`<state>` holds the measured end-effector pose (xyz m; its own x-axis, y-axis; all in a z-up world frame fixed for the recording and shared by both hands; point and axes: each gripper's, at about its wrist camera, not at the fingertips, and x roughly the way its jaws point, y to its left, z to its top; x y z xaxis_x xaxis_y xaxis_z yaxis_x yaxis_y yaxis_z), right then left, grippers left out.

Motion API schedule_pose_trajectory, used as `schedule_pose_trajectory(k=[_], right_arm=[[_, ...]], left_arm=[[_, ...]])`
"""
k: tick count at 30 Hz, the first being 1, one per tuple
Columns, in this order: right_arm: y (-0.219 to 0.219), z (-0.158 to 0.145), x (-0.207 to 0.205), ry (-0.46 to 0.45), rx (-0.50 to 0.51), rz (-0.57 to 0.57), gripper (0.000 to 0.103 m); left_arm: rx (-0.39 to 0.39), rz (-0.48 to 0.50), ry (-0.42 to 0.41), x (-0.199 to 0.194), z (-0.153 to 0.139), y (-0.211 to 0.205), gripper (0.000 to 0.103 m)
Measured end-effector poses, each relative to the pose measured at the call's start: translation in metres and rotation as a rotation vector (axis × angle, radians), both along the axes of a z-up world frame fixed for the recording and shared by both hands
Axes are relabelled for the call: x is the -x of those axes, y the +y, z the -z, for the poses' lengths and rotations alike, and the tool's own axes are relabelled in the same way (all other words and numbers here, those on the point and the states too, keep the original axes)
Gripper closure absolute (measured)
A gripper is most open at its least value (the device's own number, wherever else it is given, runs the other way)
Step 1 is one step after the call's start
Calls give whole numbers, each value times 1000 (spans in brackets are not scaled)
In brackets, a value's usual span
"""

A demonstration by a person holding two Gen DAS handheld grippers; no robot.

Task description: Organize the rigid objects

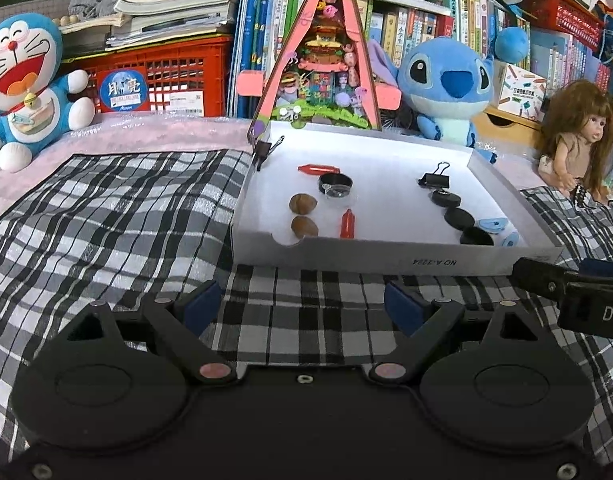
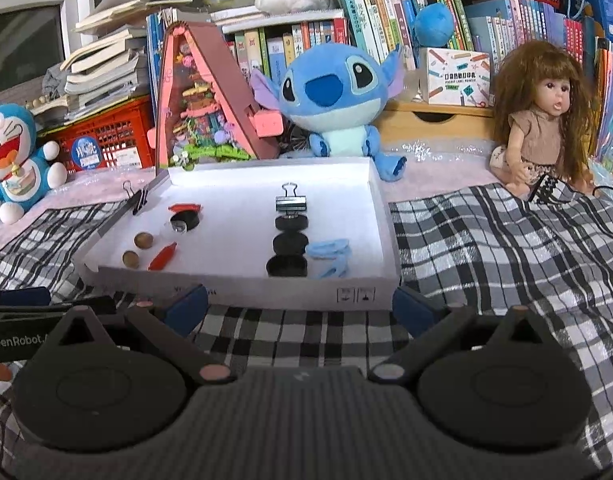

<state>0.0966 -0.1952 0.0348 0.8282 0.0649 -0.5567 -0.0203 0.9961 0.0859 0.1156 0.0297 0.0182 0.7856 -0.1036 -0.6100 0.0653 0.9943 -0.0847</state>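
Black caps (image 2: 290,224): three; nuts (image 1: 303,203): two; red bottles (image 1: 346,224): two.

Ahead of you a black-and-white plaid cloth (image 1: 126,216) covers the surface, with pale pink bubbly sheeting (image 1: 146,132) behind it. Beyond that stands a crowded shelf of upright colourful books (image 2: 386,12), and to its left a red plastic lattice crate (image 1: 166,76) under a loose pile of books (image 1: 174,4). A window with a white frame (image 2: 30,0) shows at far left.
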Motion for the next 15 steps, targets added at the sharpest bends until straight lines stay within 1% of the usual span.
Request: schedule_pose_trajectory(k=[6, 15], right_arm=[[2, 7, 0, 14, 1, 5, 1], [6, 26, -2, 52, 27, 9, 0]], left_arm=[[-13, -6, 7, -1, 7, 0, 15], [-61, -16, 13, -6, 20, -2, 15]])
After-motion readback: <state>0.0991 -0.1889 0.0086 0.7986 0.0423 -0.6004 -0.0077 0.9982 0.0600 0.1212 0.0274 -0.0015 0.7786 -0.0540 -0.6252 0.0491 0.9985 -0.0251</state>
